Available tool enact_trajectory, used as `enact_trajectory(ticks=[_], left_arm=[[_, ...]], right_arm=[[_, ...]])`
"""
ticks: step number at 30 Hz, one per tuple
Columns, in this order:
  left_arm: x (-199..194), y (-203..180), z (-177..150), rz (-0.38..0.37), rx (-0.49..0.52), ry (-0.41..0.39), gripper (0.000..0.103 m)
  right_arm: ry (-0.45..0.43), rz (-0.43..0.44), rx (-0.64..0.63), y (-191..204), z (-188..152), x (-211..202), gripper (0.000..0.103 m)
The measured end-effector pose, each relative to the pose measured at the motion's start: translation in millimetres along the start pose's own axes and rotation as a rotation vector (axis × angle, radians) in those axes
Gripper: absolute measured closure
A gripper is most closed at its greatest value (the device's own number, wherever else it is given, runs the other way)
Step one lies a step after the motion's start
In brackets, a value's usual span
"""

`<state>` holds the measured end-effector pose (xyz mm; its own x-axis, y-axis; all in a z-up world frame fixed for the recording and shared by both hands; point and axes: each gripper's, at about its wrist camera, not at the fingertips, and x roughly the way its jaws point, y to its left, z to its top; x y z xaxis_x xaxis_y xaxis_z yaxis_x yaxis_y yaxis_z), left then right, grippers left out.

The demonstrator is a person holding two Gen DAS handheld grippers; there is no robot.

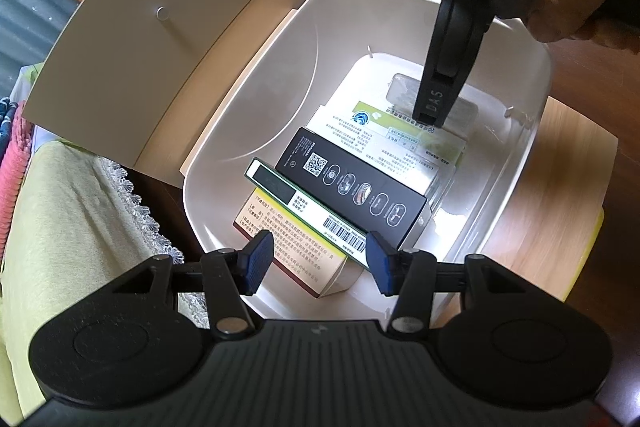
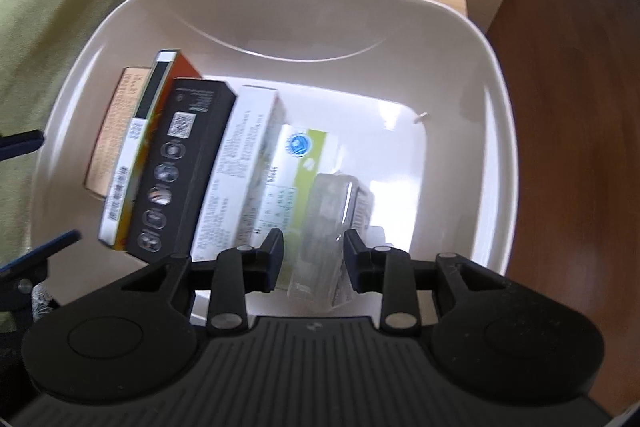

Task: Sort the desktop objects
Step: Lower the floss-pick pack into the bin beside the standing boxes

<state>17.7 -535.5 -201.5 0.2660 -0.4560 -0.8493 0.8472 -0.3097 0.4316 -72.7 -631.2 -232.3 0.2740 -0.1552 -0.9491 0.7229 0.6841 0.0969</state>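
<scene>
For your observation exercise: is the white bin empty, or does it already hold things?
It already holds things. The white bin contains several boxes, including a black box lying across a green-and-white box.

Motion blur smears the box (image 2: 236, 163) print; the clear case (image 2: 324, 227) perhaps touches the right tool (image 2: 314, 255).

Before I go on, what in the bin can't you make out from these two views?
- Clear case: right wrist view is motion-blurred, contents unreadable; whether the right gripper touches it is unclear.
- Tan box: left wrist view, mostly covered by the green-edged box and black box.
- Box print: too small.
</scene>
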Motion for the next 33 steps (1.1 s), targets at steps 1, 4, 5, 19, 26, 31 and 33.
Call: enact_trajectory(ticks=[1,4,5,19,26,31,33], left_arm=[[0,0,0,0.0,0.001,0.0,0.048],[-1,0,0,-0.001,-0.003,-0.003,0.048],[-1,1,0,-0.001,-0.003,-0.004,0.048],[-1,1,0,0.0,-0.006,0.001,0.047],[-1,1,2,0.0,-0.006,-0.002,0.047],[-1,1,3,-0.001,-0.005,-0.002,0.047],[-1,1,3,-0.002,-0.003,0.0,0.047]], right_arm=[[-0.001,-0.001,-0.003,1,0,0,0.073],[-0.006,0.01,0.004,1,0,-1,0.073],[-0.008,0.015,0.006,1,1,-2,0.073],[0.006,-0.047,-0.086,9,4,15,0.073],[-0.012,-0.05,-0.082,8,4,6,0.078],[0.002,-0.054,-0.095,7,5,9,0.088],[0.001,-0.049,-0.098,9,5,10,0.088]])
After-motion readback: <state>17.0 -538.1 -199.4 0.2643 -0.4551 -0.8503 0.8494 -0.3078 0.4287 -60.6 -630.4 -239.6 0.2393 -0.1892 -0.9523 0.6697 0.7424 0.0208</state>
